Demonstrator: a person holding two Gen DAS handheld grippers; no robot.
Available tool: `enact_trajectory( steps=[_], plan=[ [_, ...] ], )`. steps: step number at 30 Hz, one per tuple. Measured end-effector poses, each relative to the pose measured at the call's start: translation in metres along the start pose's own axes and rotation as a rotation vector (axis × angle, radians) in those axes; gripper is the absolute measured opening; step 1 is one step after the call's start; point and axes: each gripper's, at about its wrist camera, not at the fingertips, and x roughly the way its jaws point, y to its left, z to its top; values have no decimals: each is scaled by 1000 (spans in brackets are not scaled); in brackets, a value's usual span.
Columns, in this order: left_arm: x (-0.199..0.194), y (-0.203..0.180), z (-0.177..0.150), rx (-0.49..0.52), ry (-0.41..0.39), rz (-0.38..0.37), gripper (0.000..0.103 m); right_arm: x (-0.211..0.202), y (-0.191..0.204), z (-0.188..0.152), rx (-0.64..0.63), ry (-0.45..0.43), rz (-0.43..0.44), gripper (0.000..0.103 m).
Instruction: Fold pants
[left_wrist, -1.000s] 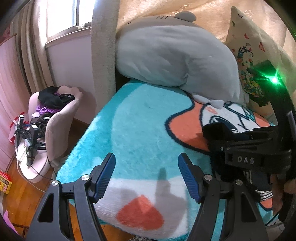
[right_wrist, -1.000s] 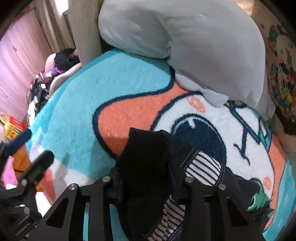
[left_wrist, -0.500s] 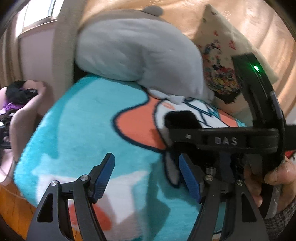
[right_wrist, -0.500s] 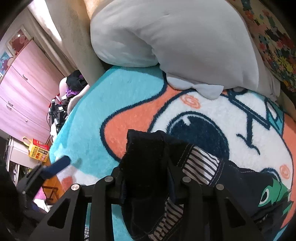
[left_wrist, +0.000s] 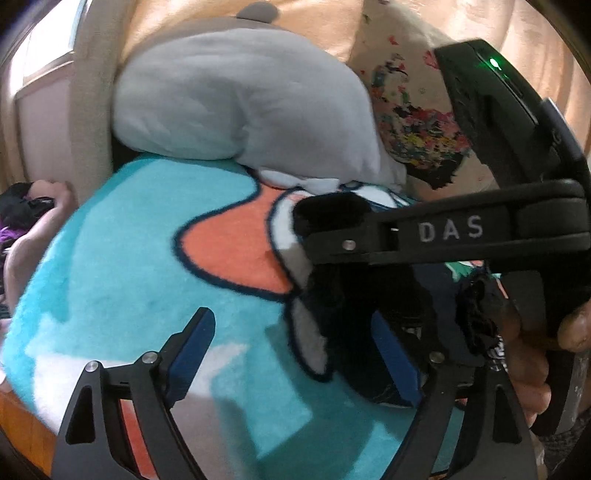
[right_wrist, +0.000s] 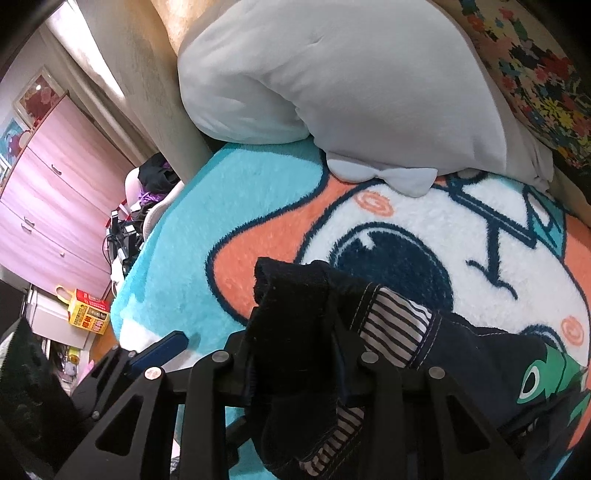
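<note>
"DAS" on right gripper (right_wrist: 295, 365), clamping dark pants (right_wrist: 295, 332)

Soft indoor daylight enters from the window (left_wrist: 44, 55) at upper left, blown out to white; the left wrist view is smeared by motion blur; the right wrist view is sharper; both bend strongly toward dark, vignetted fisheye edges.

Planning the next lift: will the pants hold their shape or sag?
Likely floppy: the pants bunch and droop around the right gripper. Probably light, one pinch carries the bunch. They may drag on the fuzzy blanket.
</note>
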Motion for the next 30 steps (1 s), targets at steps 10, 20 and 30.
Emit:
enact_trajectory(
  steps=[10,20,30],
  plan=[
    [7,-26,5,58,34,5,11,-4,-2,-4,-3,-12,11,27],
    [-32,-75,18,137,-66,-39,10,-56,-28,-19,35,-135,89,26],
    [-11,-162,15,278,-48,-102,10,-111,-107,-60,186,-273,121,26]
  ],
)
